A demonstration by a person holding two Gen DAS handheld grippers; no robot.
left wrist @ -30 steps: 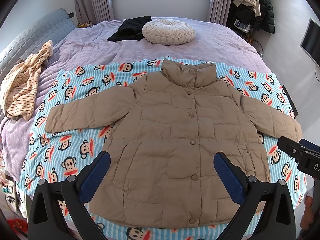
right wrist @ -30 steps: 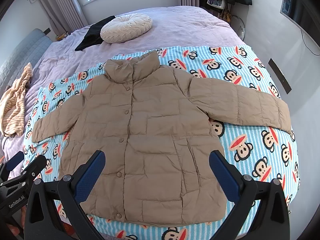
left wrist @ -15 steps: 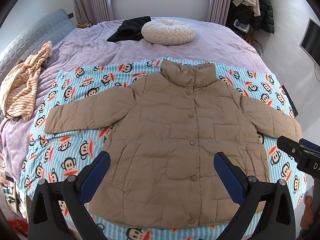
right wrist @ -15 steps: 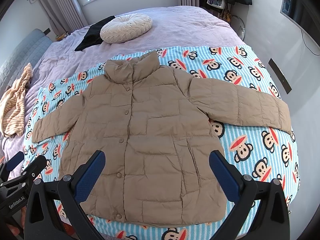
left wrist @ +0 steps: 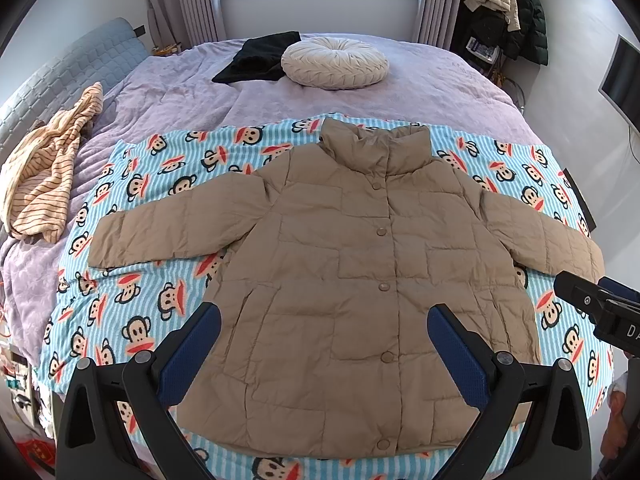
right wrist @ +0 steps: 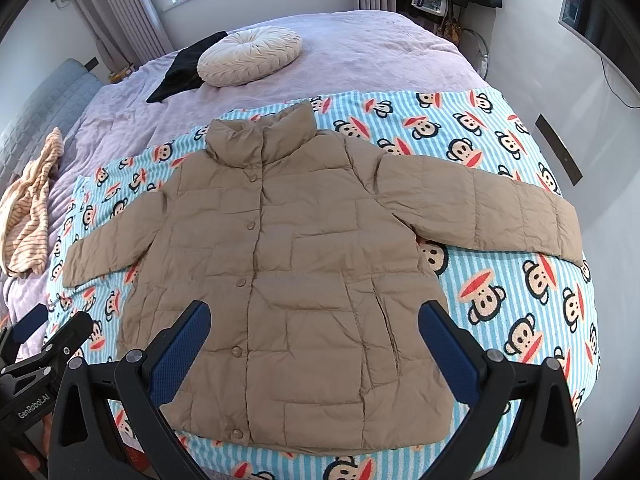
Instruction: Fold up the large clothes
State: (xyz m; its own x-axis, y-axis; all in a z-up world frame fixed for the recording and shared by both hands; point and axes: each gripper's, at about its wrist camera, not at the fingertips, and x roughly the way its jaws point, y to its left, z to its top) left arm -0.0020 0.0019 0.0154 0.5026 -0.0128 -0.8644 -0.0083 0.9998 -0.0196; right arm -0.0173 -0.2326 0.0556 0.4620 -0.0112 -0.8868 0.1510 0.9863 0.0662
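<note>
A tan quilted puffer jacket (left wrist: pixel 360 272) lies flat, face up and buttoned, sleeves spread to both sides, on a blue striped monkey-print blanket (left wrist: pixel 160 168). It also shows in the right wrist view (right wrist: pixel 304 264). My left gripper (left wrist: pixel 324 344) is open and empty, hovering above the jacket's lower hem. My right gripper (right wrist: pixel 314 340) is open and empty, also above the hem. The right gripper shows at the right edge of the left wrist view (left wrist: pixel 600 312); the left gripper shows at the lower left of the right wrist view (right wrist: pixel 36 356).
The blanket (right wrist: pixel 500 128) covers a lilac bed (left wrist: pixel 180 92). A round cream cushion (left wrist: pixel 334 62) and a black garment (left wrist: pixel 256 60) lie at the far end. A striped beige garment (left wrist: pixel 44 176) lies at the left edge. Coats (left wrist: pixel 504 12) hang at the back right.
</note>
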